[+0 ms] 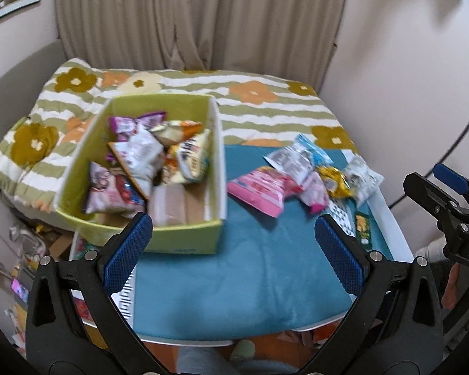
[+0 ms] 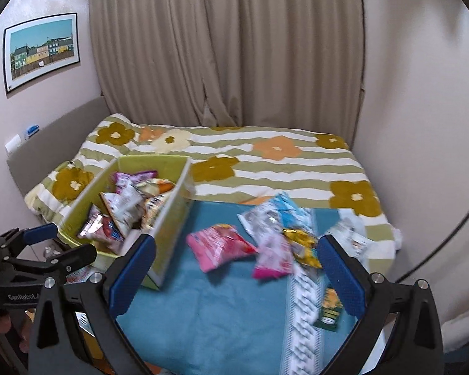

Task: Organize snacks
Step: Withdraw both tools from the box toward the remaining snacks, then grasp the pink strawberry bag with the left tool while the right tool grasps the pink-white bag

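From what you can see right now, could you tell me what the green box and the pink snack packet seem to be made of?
The green box looks like cardboard: stiff flat walls with matte green faces and a brown, bare-looking floor inside. The pink snack packet seems to be thin plastic film, glossy and puffed like a pillow; blur leaves the finer finish open.

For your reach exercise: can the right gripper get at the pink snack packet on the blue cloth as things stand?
Probably yes. The right gripper is open and empty, and the pink snack packet lies ahead of it on the blue cloth, nothing between; the green box stands off to its left.
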The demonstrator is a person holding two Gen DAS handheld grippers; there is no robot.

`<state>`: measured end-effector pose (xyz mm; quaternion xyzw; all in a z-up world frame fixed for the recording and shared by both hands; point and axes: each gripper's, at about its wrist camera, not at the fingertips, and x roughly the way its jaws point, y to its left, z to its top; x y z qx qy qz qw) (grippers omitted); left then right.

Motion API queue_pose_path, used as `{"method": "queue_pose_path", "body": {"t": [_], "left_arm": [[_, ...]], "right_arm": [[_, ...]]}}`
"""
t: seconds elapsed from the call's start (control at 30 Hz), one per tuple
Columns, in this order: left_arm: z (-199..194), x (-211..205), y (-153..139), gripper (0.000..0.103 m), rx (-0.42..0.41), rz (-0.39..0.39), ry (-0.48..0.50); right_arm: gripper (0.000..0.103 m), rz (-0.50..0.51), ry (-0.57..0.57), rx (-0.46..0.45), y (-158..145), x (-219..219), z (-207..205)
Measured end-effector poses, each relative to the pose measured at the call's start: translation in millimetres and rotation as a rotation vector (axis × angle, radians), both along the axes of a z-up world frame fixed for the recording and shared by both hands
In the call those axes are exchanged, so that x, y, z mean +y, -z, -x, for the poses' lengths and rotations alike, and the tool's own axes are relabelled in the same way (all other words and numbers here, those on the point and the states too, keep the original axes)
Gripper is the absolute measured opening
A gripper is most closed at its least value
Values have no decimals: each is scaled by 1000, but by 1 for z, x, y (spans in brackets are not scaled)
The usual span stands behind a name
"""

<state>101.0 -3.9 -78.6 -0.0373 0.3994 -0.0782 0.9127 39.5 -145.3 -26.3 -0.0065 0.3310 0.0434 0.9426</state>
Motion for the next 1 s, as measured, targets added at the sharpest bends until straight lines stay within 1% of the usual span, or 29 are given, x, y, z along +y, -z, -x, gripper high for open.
{"method": "queue_pose_path", "body": {"t": [0.2,0.3,0.43,0.47,0.63,0.67,0.77,0.83,0.93,1.0], "left_arm": [[-15,-34,12,103,8,-30,64],[-36,-51,22,103,18,-62,128],[-75,-75,43,103,87,-121,213],[-84,-81,48,103,102,-137,229],[-131,-109,74,103,183,-232,321],[-139,-114,81,103,200,-257,338],[-162,-129,104,103,265,-341,389],[-173,-138,121,103,309,-390,419],[-186,-149,141,102,351,-465,452],[-193,-154,150,101,367,-493,475]], "right_arm": [[103,-7,27,25,13,-30,1],[103,-21,34,33,24,-42,-5],[103,-56,51,70,45,-58,-22],[103,-70,59,94,53,-63,-29],[103,-121,80,199,89,-79,-57],[103,-141,82,226,99,-83,-64],[103,-165,85,268,118,-87,-79],[103,-172,90,294,131,-89,-89],[103,-191,98,332,152,-90,-103],[103,-204,102,348,162,-92,-111]]}}
